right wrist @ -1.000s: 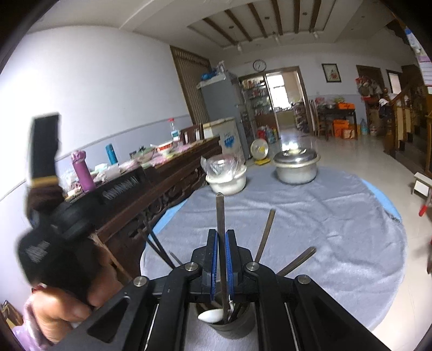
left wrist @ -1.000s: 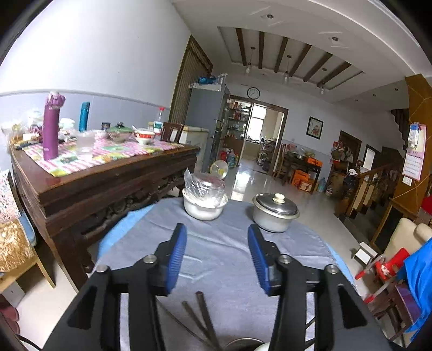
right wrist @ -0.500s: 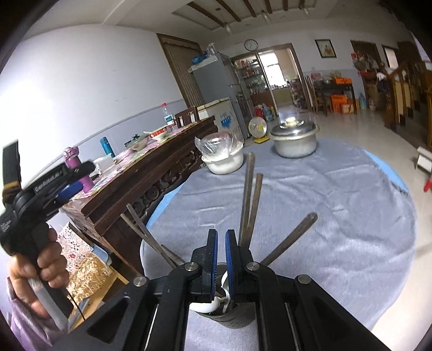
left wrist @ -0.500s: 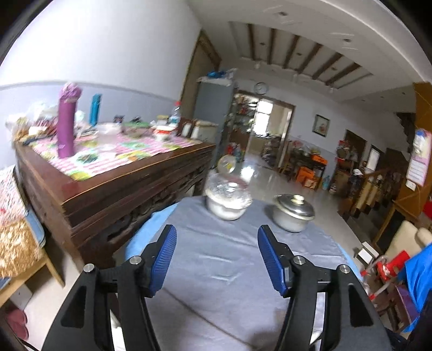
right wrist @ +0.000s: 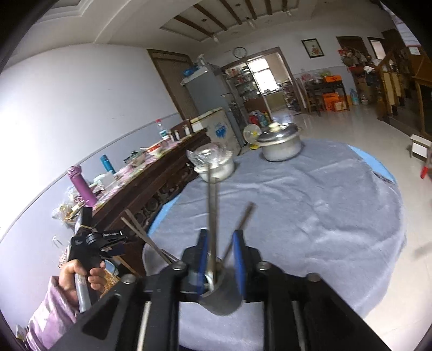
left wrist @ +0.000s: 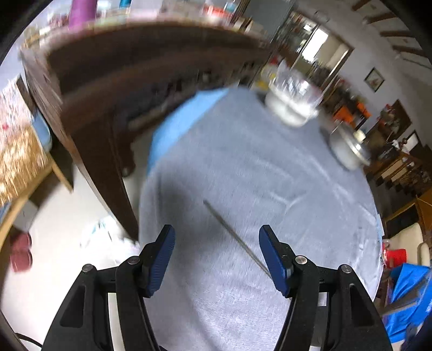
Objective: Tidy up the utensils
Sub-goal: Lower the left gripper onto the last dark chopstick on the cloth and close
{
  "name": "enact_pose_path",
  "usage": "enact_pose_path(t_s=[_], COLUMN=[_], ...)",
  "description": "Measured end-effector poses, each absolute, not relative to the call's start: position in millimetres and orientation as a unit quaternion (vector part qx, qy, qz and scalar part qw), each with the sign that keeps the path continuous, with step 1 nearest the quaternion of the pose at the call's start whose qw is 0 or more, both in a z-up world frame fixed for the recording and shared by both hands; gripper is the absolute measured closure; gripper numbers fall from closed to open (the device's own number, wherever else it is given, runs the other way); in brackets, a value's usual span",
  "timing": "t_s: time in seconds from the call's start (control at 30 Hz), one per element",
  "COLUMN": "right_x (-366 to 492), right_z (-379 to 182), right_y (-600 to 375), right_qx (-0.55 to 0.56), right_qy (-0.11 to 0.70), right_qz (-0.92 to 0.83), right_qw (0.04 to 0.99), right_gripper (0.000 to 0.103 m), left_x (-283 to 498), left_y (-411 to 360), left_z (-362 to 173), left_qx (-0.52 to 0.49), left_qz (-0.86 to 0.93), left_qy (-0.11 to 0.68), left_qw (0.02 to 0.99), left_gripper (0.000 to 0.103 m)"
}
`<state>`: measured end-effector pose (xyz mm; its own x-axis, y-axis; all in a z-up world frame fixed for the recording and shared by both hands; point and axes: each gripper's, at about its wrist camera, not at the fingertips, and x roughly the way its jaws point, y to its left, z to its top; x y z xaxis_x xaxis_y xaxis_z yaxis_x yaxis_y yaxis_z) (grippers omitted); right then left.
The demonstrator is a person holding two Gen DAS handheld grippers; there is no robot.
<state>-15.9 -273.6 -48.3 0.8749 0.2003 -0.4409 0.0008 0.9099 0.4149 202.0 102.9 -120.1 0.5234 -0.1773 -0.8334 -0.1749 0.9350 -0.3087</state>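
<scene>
Pale bluish-white walls [right wrist: 81, 102] fill the left of the right wrist view, under a white ceiling crossed by dark wooden beams [right wrist: 216, 19] at the top. A round wall clock [right wrist: 239, 51] hangs above a wide doorway [right wrist: 266, 78] lit by a bright window. A grey refrigerator [right wrist: 213, 89] stands left of the doorway. A dark carved sideboard [right wrist: 162, 178] runs along the left wall. Glossy pale floor tiles [right wrist: 351, 127] spread on the right.

A lidded steel pot [right wrist: 280, 147] and a plastic-covered white bowl [right wrist: 216, 166] sit near each other on the grey-clothed counter [right wrist: 324, 216]; a purple bottle [right wrist: 82, 186] stands on the wooden sideboard [right wrist: 151, 183].
</scene>
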Motion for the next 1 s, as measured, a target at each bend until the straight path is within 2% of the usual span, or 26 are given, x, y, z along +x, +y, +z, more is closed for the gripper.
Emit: enact_pose_path(t_s=[0.33,0.67,0.8,1.0], right_x=[-24.5,1.2,7.1,13.9], right_z=[-102.9,-146.5,-155.8,-162.9], right_y=[-331.7,-346.4,-350.8,-357.5], right_qx=[0.282,0.313,0.321,0.326], right_qy=[0.277,0.318,0.324,0.329], right_qz=[0.011,0.015,0.018,0.015], right_qw=[0.919,0.895,0.89,0.886], right_gripper=[0.077,0.077,0.077,0.077], left_x=[253.2,286.3,292.3,299.3], left_y=[75.9,67.4,57.6,35.9], left_z=[-165.0,-198.9,-200.8,-199.1], left_qx=[-0.156,-0.155,-0.133,-0.064], left_qz=[0.036,0.063,0.069,0.07], left_qy=[0.59,0.645,0.651,0.644], left_qw=[0.791,0.746,0.744,0.759], left_gripper=[0.038,0.04,0.049,0.075])
